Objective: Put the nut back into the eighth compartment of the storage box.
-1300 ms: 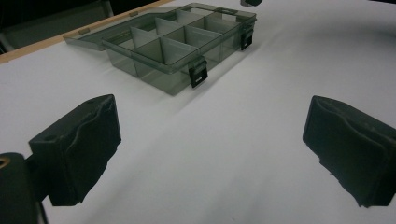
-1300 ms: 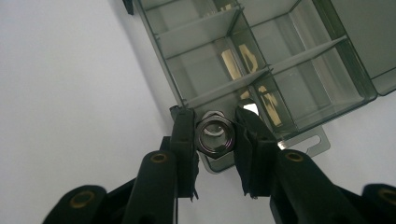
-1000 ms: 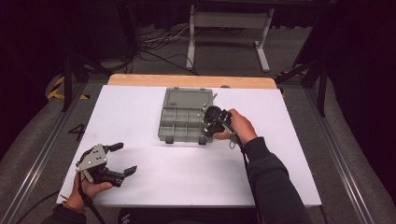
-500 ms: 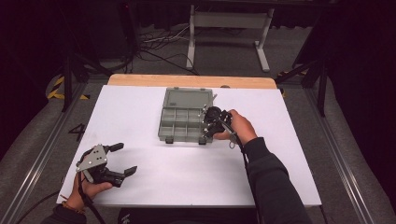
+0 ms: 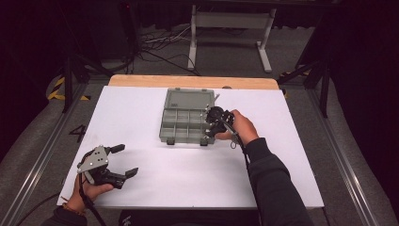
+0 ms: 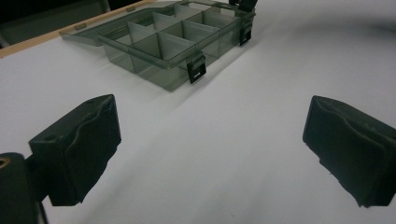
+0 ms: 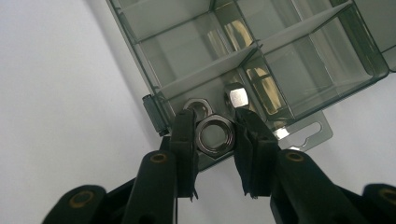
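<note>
Right gripper (image 7: 214, 135) clamped on hex nut (image 7: 214, 136) above organizer box (image 5: 186, 117); 2 more nuts (image 7: 236, 96) in compartment. Left gripper (image 6: 210, 149) spread wide, near table (image 5: 141, 108) edge.

Smoky grey organizer box (image 5: 186, 117), white table (image 5: 141, 117)

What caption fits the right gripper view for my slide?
Right gripper pinching a hex nut over the clear organizer box, two more nuts beyond.

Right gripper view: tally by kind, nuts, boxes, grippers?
Hex nuts: 3, one between the right gripper jaws, two more behind it in the box compartment
Compartment box: 1, lid open
Grippers: 1
Total: 5
</note>
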`<control>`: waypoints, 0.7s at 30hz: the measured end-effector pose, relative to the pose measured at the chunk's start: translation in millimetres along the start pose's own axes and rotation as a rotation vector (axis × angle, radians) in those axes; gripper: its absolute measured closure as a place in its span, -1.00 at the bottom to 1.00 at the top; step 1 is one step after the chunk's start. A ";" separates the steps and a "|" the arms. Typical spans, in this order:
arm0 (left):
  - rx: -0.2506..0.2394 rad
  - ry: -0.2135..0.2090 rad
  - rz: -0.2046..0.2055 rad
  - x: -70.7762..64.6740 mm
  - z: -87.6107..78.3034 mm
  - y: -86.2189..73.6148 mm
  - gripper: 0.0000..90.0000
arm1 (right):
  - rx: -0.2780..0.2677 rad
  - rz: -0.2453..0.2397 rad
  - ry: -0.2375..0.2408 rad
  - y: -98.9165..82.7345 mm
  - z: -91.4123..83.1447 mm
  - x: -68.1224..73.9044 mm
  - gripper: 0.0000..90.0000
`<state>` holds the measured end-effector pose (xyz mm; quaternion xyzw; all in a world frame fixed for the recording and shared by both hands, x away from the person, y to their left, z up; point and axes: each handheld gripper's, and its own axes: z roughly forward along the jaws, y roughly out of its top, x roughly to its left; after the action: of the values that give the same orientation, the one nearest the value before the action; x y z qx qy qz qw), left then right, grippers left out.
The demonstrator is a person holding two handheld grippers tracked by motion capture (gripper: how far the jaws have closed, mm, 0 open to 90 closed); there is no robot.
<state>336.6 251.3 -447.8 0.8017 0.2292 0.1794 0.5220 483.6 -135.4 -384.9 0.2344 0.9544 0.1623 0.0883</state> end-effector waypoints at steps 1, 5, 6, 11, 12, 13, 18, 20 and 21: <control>0.000 0.000 0.000 -0.1 0.0 0.0 -0.89 | 0.001 -0.001 -0.001 0.2 0.5 0.0 0.56; 0.000 -0.001 0.001 0.0 0.0 -0.1 -0.89 | 0.001 -0.004 -0.002 1.2 2.0 -0.1 0.56; 0.000 -0.001 0.001 0.0 0.0 -0.1 -0.89 | 0.001 -0.004 -0.002 1.2 2.0 -0.1 0.56; 0.002 -0.001 0.001 0.0 0.1 -0.2 -0.89 | -0.002 0.008 0.000 0.5 2.2 -0.9 0.51; 0.002 -0.002 0.001 0.1 0.2 -0.2 -0.89 | -0.005 0.008 -0.001 0.4 2.0 -1.2 0.50; 0.003 -0.002 0.001 0.1 0.3 -0.2 -0.89 | -0.004 0.008 0.001 0.2 1.8 -1.1 0.51; 0.003 -0.003 -0.001 0.1 0.5 -0.2 -0.89 | -0.007 0.012 0.003 -0.6 0.8 -1.0 0.50; 0.003 -0.004 -0.001 0.1 0.5 -0.2 -0.89 | -0.013 0.015 0.002 -1.3 -0.4 -1.4 0.48; 0.003 -0.004 -0.002 0.0 0.7 -0.2 -0.89 | -0.022 0.017 0.003 -1.9 -1.2 -1.8 0.48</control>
<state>337.0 250.9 -448.3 0.8027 0.2291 0.1769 0.5215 484.0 -138.2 -384.3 0.2414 0.9507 0.1738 0.0878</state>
